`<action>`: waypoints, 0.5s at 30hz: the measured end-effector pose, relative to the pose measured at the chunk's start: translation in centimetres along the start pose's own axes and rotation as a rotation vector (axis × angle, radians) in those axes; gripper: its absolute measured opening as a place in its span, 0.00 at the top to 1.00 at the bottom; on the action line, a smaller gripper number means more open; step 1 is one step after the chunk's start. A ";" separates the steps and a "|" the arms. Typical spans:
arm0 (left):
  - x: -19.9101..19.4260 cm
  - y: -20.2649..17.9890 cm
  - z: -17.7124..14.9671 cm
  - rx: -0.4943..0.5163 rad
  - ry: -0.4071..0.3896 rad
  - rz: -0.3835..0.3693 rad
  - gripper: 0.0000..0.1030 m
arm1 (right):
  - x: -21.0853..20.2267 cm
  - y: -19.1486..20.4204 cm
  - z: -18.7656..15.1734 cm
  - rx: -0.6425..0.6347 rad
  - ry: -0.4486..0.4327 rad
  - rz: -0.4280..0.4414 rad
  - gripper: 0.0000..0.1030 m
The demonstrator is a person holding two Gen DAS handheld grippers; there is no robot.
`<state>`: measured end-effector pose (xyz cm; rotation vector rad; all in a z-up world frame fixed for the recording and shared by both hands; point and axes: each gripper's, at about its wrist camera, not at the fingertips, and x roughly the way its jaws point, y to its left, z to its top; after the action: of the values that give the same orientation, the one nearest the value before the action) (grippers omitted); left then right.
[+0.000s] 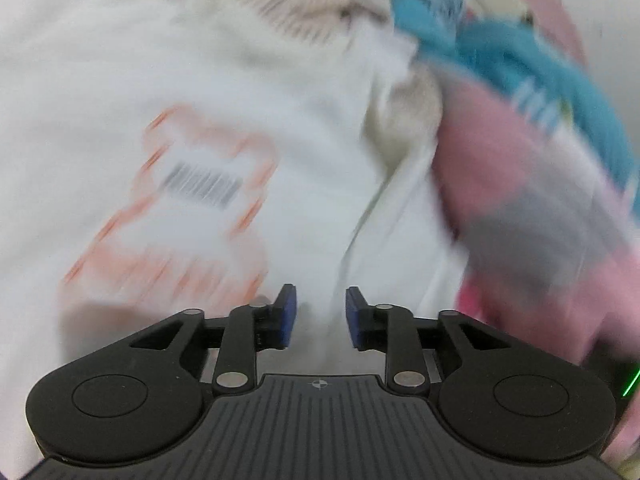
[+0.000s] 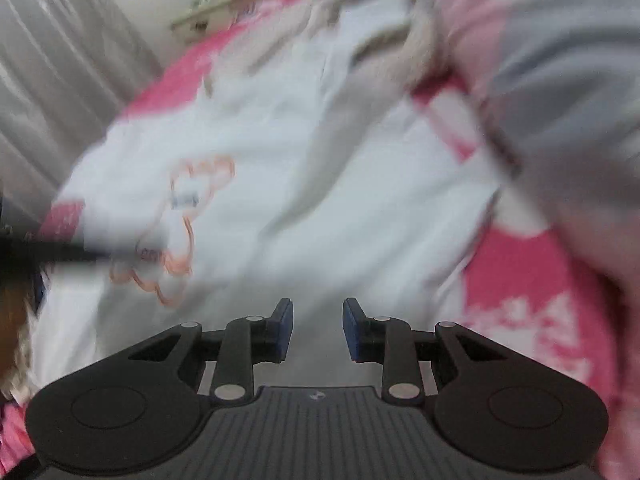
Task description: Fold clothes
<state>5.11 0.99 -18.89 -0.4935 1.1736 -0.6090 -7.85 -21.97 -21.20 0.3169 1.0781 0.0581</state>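
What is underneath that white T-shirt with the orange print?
The white T-shirt with the orange print lies on a pink bedspread with white pattern, which shows around its edges. Whatever sits directly beneath the shirt's middle is covered, and the frames are blurred.

A: Where's the T-shirt?
B: Spread flat on the bedsheet. A clothes pile lies at its right edge.
A: And far left?
B: Curtain, beyond the bed.

Bright, soft light, heavy motion blur
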 end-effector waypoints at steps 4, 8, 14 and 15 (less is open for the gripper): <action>6.6 -1.6 7.6 -0.152 0.043 -0.152 0.67 | 0.5 0.6 -1.2 -0.076 -0.034 -0.017 0.68; 11.6 -3.0 11.7 -0.223 0.124 -0.136 0.67 | 0.3 -0.1 -1.5 -0.066 -0.043 0.022 0.68; 14.7 -4.4 12.8 -0.229 0.262 -0.051 0.68 | 0.5 -2.0 -1.6 0.030 -0.055 0.092 0.68; 14.8 -4.8 13.0 -0.218 0.247 -0.049 0.70 | 0.5 -2.2 -1.7 0.042 -0.057 0.101 0.68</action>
<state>20.43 -11.93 -21.93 -0.6464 1.4754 -0.5989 -9.33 -23.61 -23.00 0.4083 1.0073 0.1163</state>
